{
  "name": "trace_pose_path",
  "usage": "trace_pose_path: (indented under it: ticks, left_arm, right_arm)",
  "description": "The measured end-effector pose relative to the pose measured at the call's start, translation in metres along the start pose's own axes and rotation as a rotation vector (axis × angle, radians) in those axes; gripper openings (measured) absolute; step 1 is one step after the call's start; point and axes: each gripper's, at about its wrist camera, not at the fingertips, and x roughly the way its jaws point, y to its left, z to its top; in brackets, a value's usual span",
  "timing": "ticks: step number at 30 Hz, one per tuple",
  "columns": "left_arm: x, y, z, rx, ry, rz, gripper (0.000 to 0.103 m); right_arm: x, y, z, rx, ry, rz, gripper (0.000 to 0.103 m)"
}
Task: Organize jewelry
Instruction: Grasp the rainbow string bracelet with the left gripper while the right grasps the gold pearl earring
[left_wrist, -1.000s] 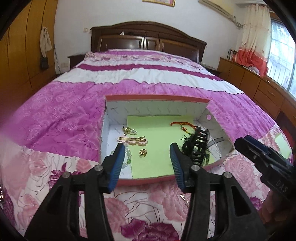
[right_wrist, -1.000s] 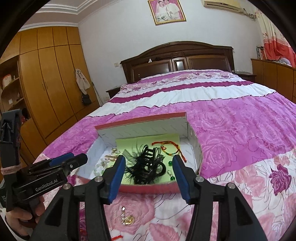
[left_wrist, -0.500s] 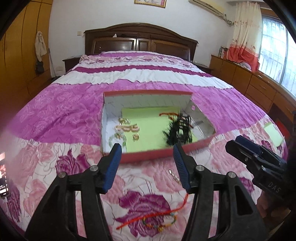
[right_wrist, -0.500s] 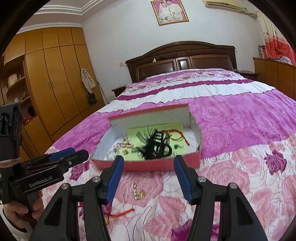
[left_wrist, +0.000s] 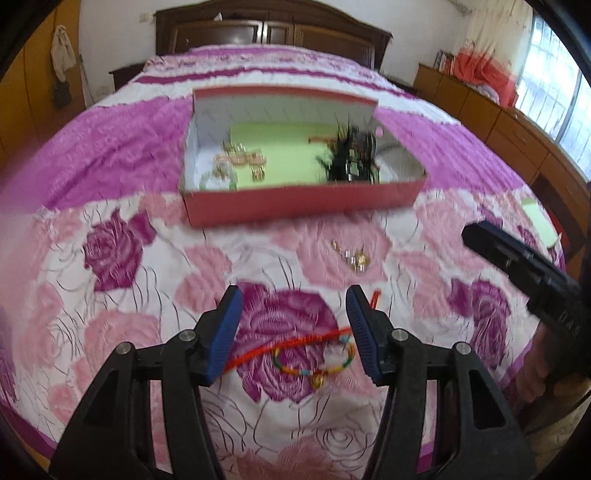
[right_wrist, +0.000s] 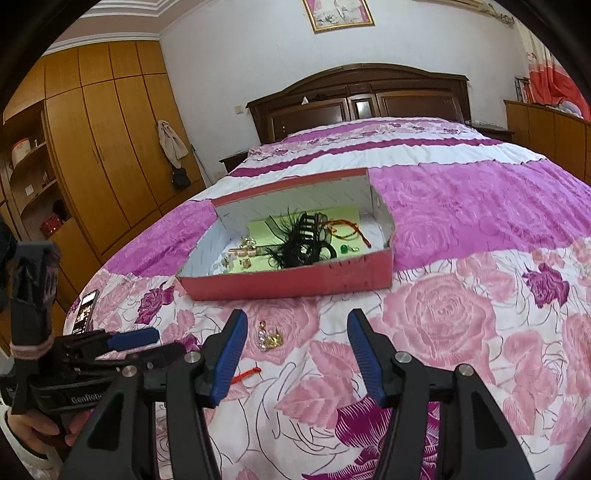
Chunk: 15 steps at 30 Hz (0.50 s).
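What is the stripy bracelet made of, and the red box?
The bracelet looks like woven colored thread on a red cord, with a small shiny gold charm, probably metal. The box looks like cardboard: thin flat walls, matte red outside, white inside.

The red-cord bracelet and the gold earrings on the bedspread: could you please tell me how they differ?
The red-cord bracelet is a long red string with a multicoloured loop and a gold charm; the gold earrings are a small, glittering metallic cluster. The bracelet lies between the open left gripper's fingers; the earrings lie farther ahead, nearer the red box. The bracelet sprawls; the earrings stay compact. Both rest on the floral bedspread, outside the box.
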Motion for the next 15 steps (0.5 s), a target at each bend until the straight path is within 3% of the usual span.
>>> trace_pose_path:
  ticks: [10,15]
  left_arm:
    - [0.021,-0.008,-0.021,0.055,0.119,-0.029,0.05]
    - [0.026,-0.01,-0.026,0.076,0.123,-0.019,0.05]
  right_arm:
    - [0.005,-0.006,-0.01,0.034,0.033,0.016,0.059]
    - [0.009,-0.009,-0.012,0.047,0.045,0.02,0.059]
